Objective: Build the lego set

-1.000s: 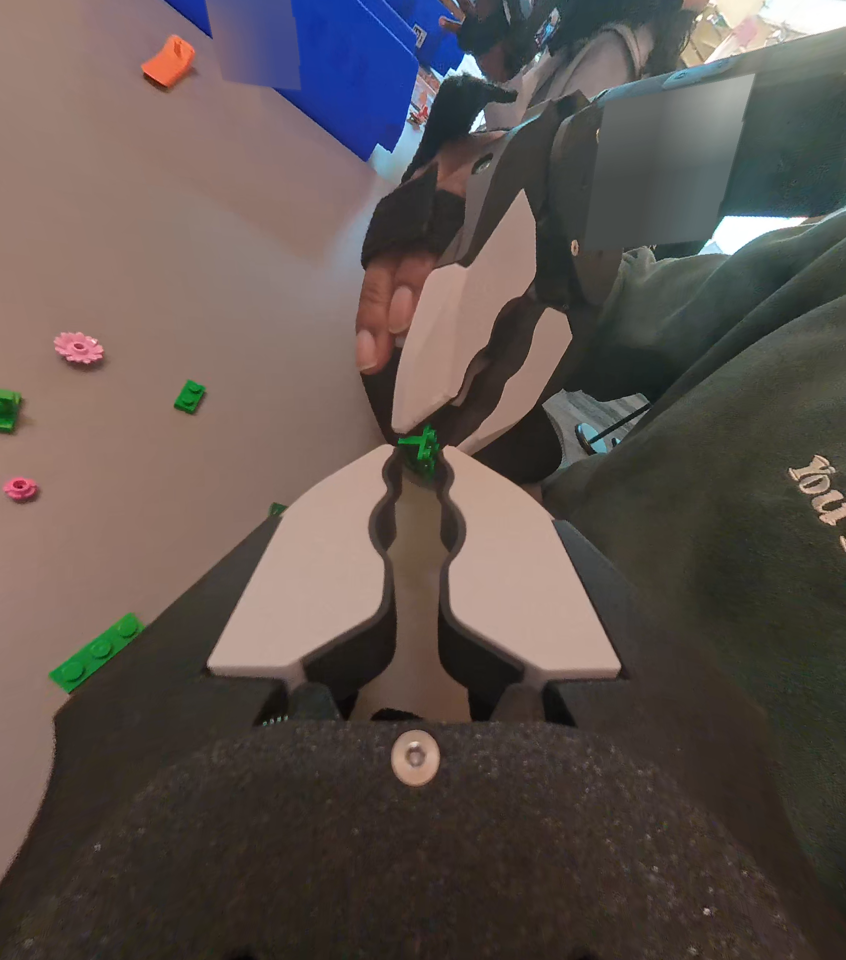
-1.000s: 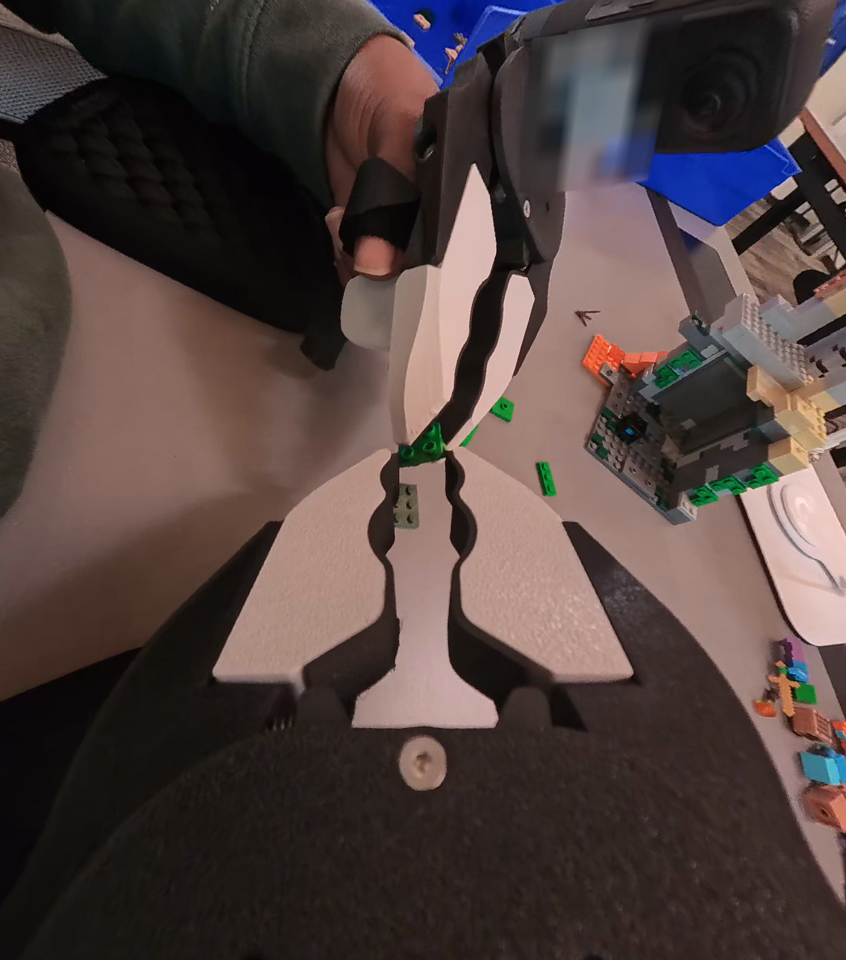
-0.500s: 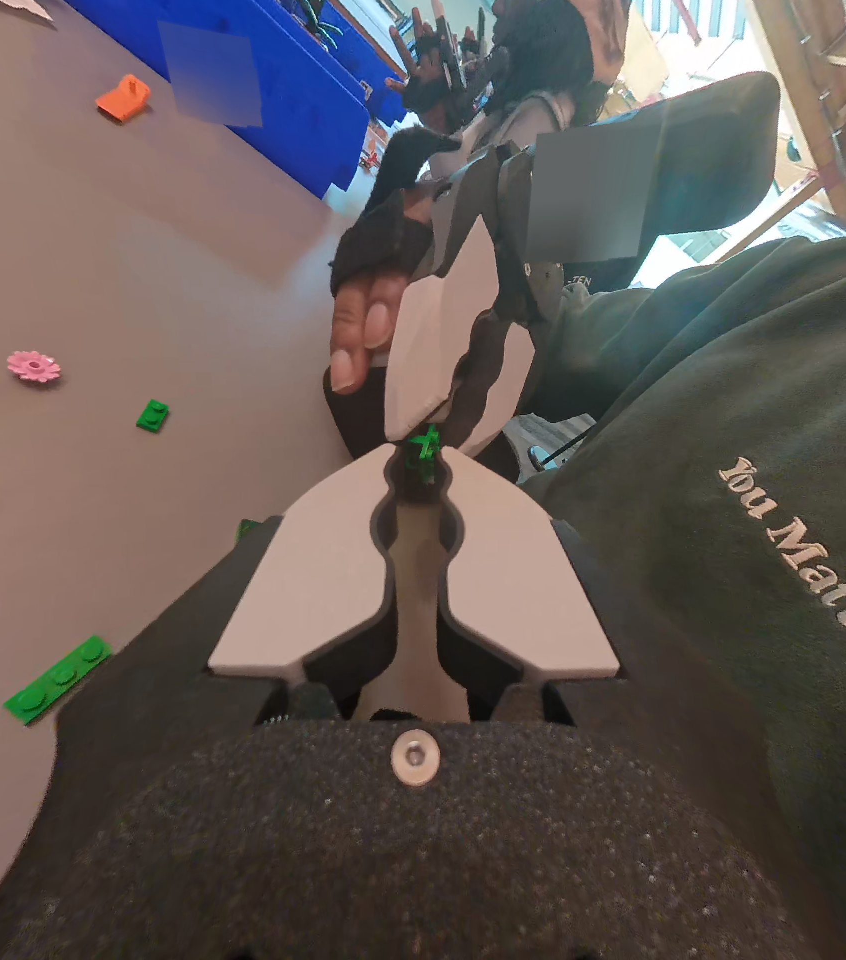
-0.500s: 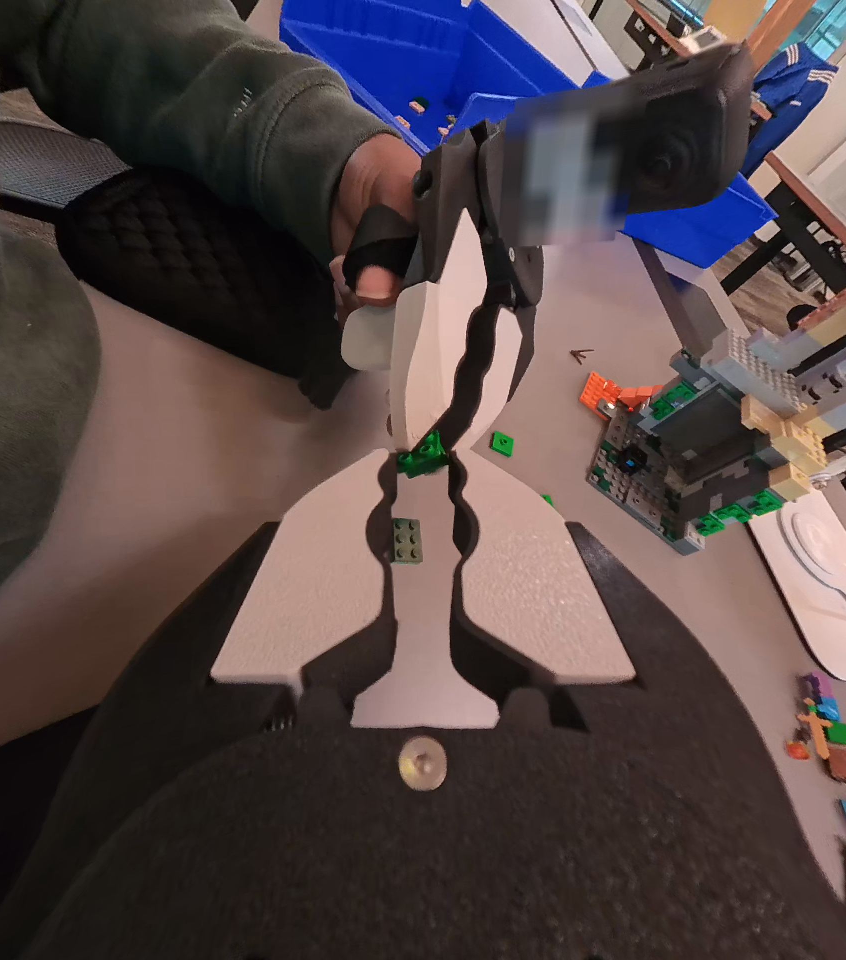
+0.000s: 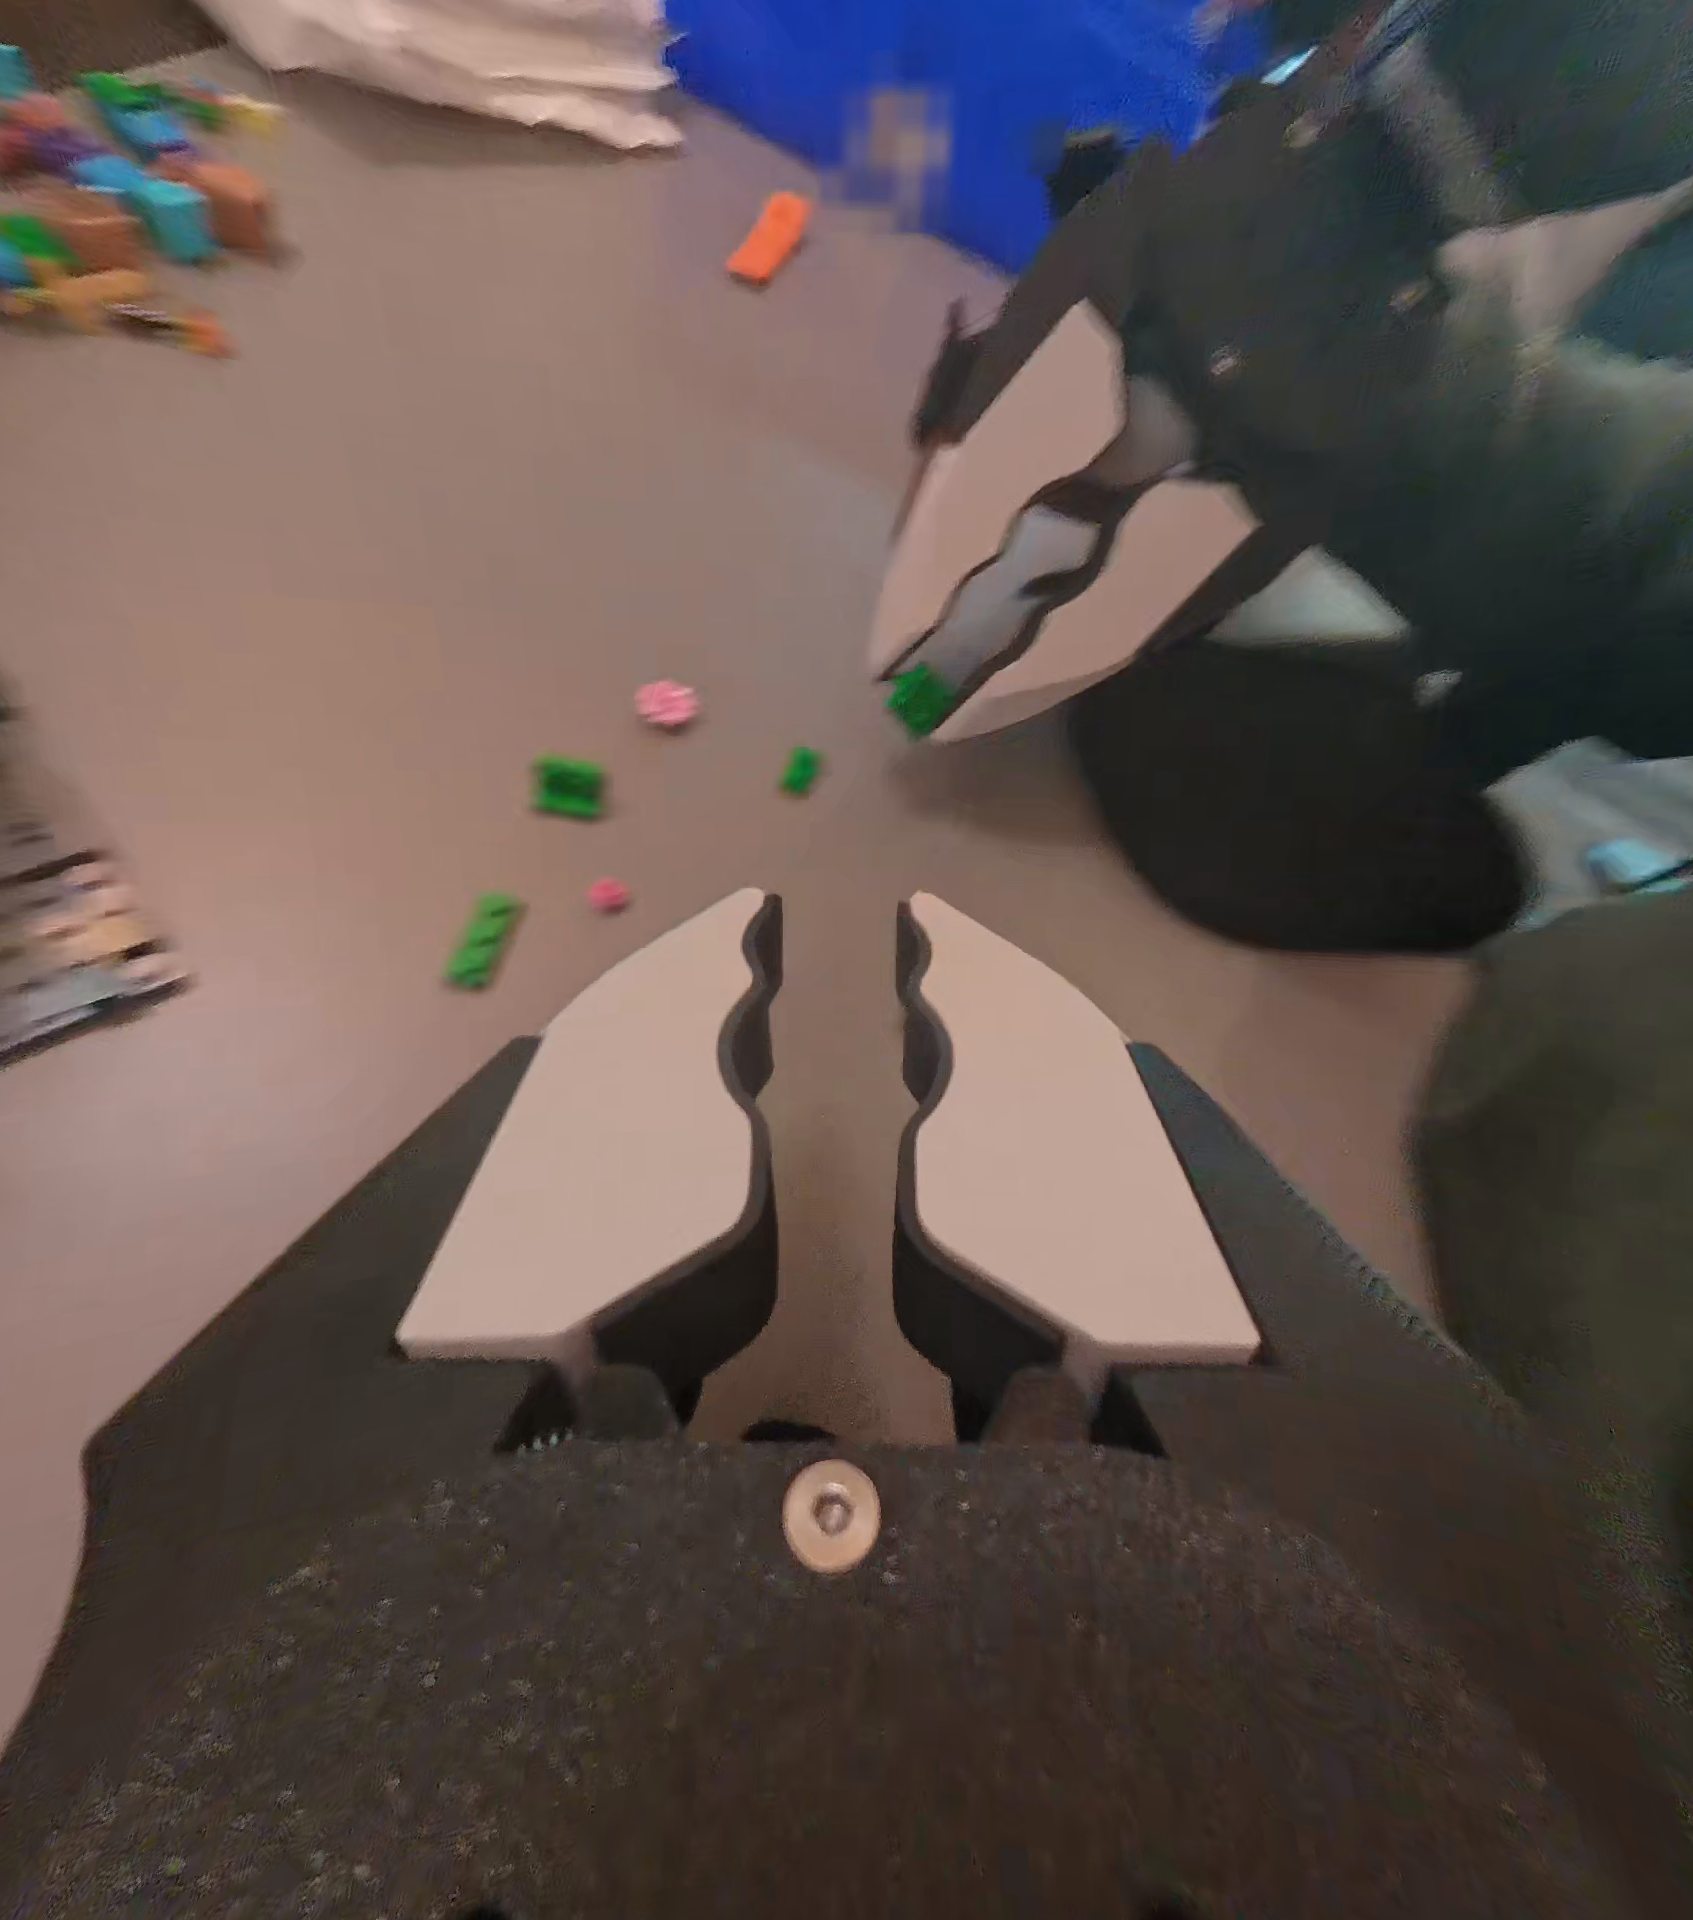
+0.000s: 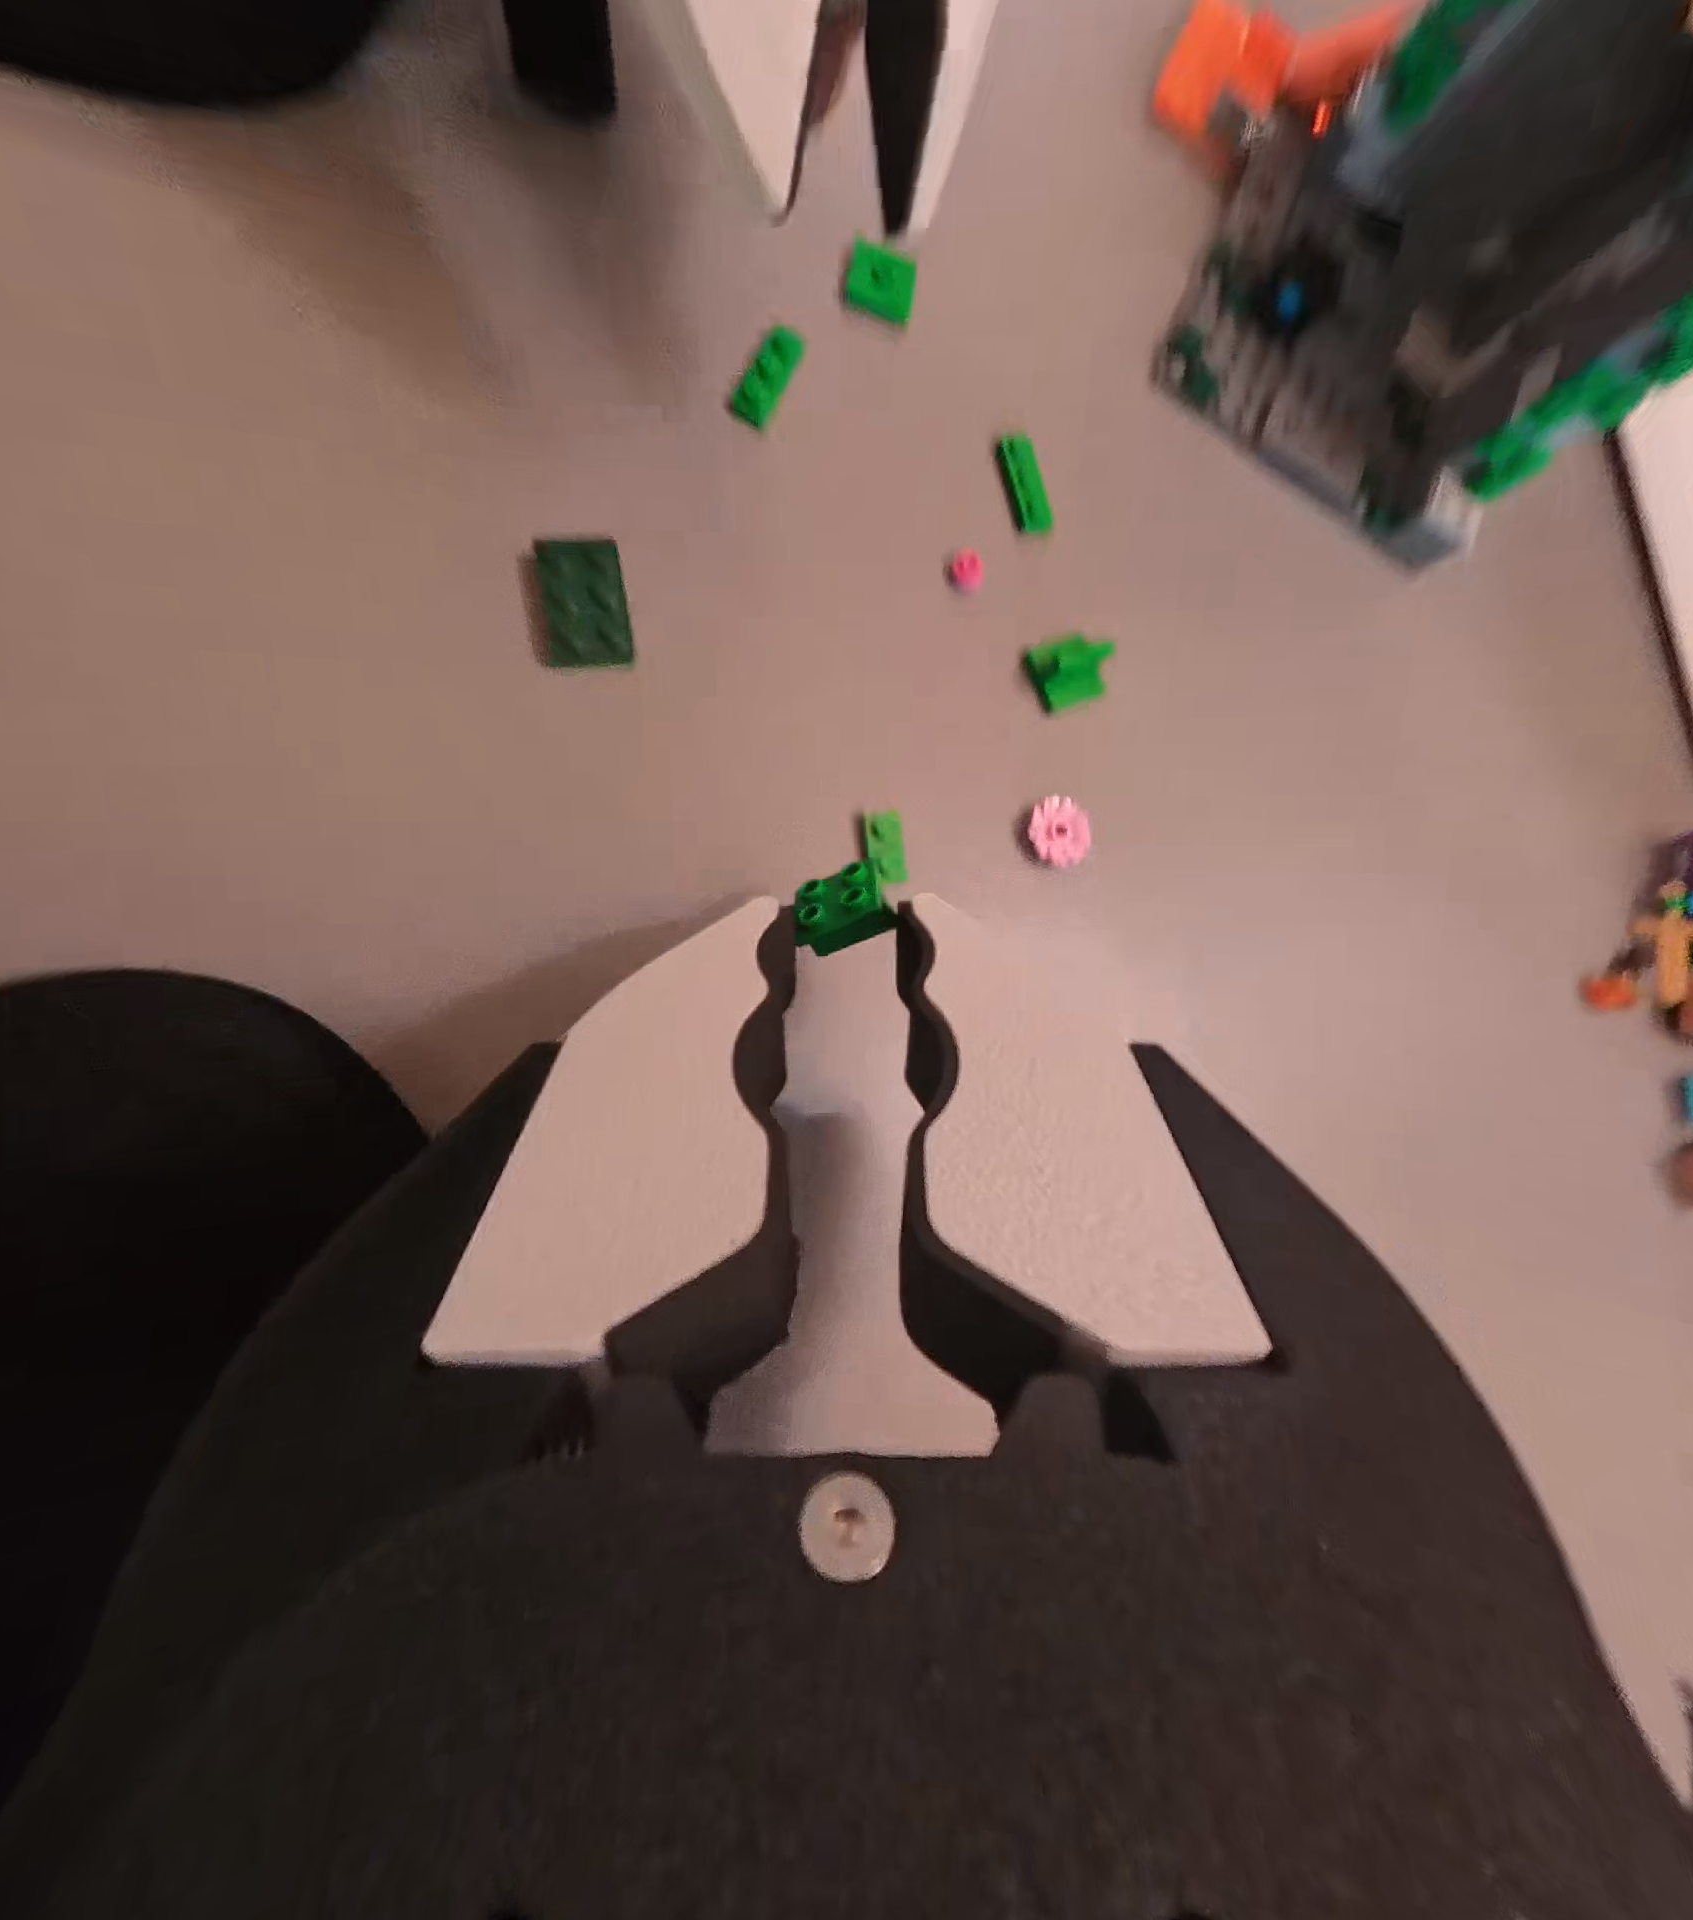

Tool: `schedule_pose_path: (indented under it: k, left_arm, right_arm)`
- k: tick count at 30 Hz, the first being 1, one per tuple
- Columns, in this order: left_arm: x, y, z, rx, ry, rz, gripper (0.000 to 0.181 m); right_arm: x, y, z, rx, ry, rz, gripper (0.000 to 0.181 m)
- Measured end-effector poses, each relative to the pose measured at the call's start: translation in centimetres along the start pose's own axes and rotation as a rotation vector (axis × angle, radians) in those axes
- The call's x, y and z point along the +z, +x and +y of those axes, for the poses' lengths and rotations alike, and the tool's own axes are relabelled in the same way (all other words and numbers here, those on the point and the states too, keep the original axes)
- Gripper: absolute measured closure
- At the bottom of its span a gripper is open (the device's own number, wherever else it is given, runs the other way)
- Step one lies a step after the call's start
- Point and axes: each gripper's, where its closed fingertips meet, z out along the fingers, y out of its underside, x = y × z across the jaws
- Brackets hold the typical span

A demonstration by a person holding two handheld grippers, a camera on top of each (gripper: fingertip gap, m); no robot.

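While the right gripper (image 6: 842,914) pinches the small green brick (image 6: 844,914) by its very tips above the counter (image 6: 302,520) and the left gripper (image 5: 837,909) hangs spread and empty, that shallow hold could let the brick twist free.

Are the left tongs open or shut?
Open. The left tongs show a clear gap of bare table between their tips, with nothing held.
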Motion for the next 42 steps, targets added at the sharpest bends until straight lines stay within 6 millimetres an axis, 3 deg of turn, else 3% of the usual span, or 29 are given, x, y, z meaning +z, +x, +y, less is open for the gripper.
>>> schedule_pose_path:
  k: [4, 10, 15, 21, 26, 30, 32, 36, 42]
  left_arm:
    - [-0.3, -4.3, 1.7, 0.105, -0.123, -0.224, 0.161]
    - [0.4, -6.7, 3.0, 0.224, -0.267, -0.313, 0.161]
    - [1.4, -7.2, 2.5, 0.248, -0.282, -0.286, 0.162]
    - [4.2, -6.4, 1.0, 0.316, -0.292, -0.226, 0.16]
    - [7.0, -6.6, 0.7, 0.316, -0.327, -0.185, 0.156]
    - [7.7, -6.6, 0.5, 0.307, -0.357, -0.165, 0.165]
    - [7.5, -6.1, 0.4, 0.349, -0.346, -0.143, 0.165]
    - [6.5, -2.5, -1.9, 0.398, -0.131, 0.017, 0.165]
    - [3.6, 1.7, -4.5, 0.455, 0.085, 0.085, 0.166]
  right_arm:
    - [0.8, 0.7, 1.2, 0.069, -0.044, -0.014, 0.163]
    - [1.3, 1.3, 1.9, 0.132, -0.061, -0.019, 0.16]
    - [0.6, 2.1, 2.0, 0.175, -0.023, 0.012, 0.154]
    - [-0.8, 4.0, 0.8, 0.261, 0.122, 0.064, 0.152]
    - [-1.2, 4.3, 0.8, 0.26, 0.154, 0.09, 0.152]
    - [-1.4, 4.2, 0.8, 0.256, 0.175, 0.1, 0.153]
    - [-1.7, 4.2, 0.5, 0.244, 0.191, 0.106, 0.153]
    - [-2.5, 3.7, -0.8, 0.224, 0.256, 0.095, 0.154]
    - [-3.5, 1.5, -4.7, 0.278, 0.441, -0.05, 0.156]
